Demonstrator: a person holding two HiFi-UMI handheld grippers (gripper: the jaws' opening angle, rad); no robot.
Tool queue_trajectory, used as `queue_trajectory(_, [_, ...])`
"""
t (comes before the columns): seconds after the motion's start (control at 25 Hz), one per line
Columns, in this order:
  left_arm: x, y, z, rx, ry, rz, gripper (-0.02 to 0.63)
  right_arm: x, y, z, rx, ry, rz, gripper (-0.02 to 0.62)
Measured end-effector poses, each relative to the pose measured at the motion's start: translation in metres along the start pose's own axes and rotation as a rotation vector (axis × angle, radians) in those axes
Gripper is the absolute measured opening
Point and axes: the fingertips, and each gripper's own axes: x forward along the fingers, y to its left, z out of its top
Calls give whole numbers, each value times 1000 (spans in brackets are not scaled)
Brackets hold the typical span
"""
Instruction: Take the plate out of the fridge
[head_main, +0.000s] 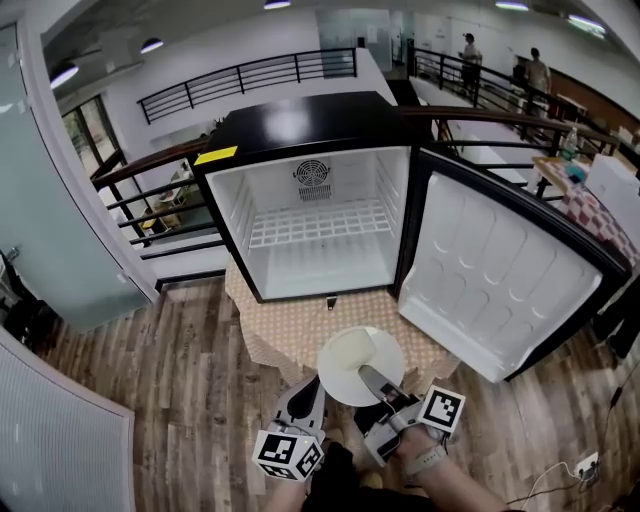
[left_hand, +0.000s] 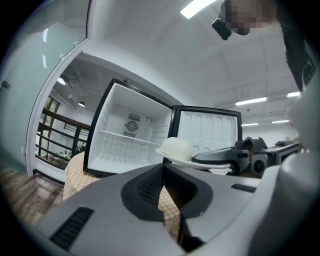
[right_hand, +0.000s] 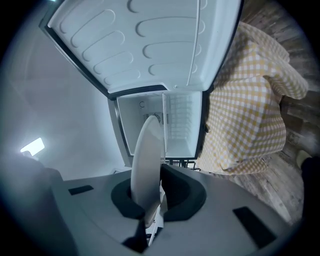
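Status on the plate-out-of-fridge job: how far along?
Done: the plate is out of the fridge, whose inside shows bare and whose door hangs open. In hand: the right gripper is clamped on the plate's rim, holding it in front of the fridge; the left gripper is shut and empty. Left: probably setting it down.

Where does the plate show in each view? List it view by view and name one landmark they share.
Head view: the plate is low at centre, in front of the open fridge, held by the right gripper.
Left gripper view: right of centre, seen side-on.
Right gripper view: edge-on at centre, clamped between the jaws.
Shared landmark: the fridge, open and empty in all three.
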Motion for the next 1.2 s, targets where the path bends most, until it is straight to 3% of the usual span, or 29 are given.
queue_trajectory(1.2, [-76, -35, -5, 29, -20, 15, 8, -58, 8, -53, -13, 35, 36, 41])
